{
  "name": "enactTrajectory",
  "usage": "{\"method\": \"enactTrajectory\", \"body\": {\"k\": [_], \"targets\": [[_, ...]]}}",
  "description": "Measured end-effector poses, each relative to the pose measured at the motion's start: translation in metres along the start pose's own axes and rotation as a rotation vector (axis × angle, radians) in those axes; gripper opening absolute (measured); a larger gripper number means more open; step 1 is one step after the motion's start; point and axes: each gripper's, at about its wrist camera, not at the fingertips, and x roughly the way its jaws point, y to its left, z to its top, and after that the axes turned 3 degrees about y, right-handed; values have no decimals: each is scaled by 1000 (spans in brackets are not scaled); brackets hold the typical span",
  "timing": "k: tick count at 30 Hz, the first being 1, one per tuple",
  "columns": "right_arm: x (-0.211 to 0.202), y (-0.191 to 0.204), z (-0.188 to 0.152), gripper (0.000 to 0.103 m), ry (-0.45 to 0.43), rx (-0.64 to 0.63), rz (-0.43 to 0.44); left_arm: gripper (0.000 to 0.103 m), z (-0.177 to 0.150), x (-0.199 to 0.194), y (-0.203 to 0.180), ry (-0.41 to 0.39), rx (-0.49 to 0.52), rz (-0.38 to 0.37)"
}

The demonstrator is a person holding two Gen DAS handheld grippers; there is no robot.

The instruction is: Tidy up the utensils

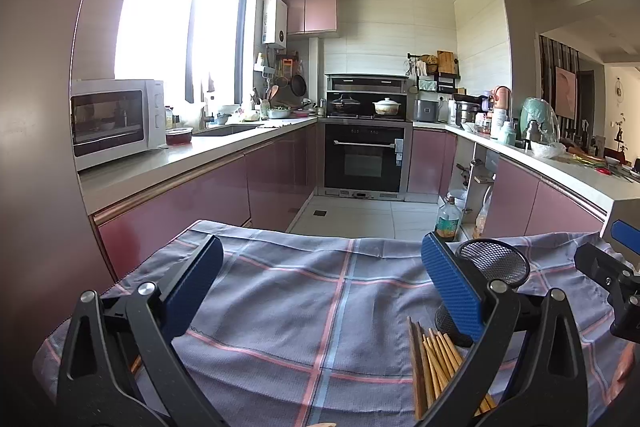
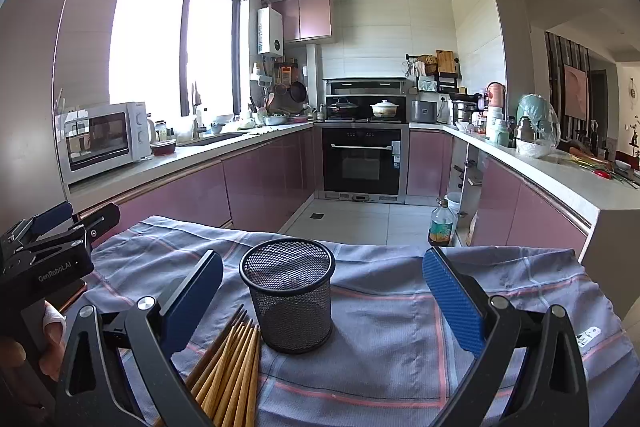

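Slim wooden chopsticks (image 2: 230, 367) lie bundled on the grey plaid woven cloth (image 2: 380, 327), just near-left of the upright black wire-mesh cylindrical cup (image 2: 289, 301). Left gripper (image 1: 320, 291) and right gripper (image 2: 322, 301) both hover spread wide, their blue textured pads holding nothing.

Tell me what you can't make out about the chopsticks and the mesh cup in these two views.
- Chopsticks: near ends cut off by the bottom edge and the right gripper in the right wrist view; exact count unclear.
- Mesh cup: partly hidden behind a finger of the left gripper in the left wrist view.
- Cup bottom: dark, contents unclear.
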Motion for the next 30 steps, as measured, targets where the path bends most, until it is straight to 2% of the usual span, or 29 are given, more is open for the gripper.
{"method": "enactTrajectory", "body": {"k": [30], "targets": [[-2, -1, 0, 97, -3, 8, 7, 98, 2, 5, -2, -2, 0, -9]]}}
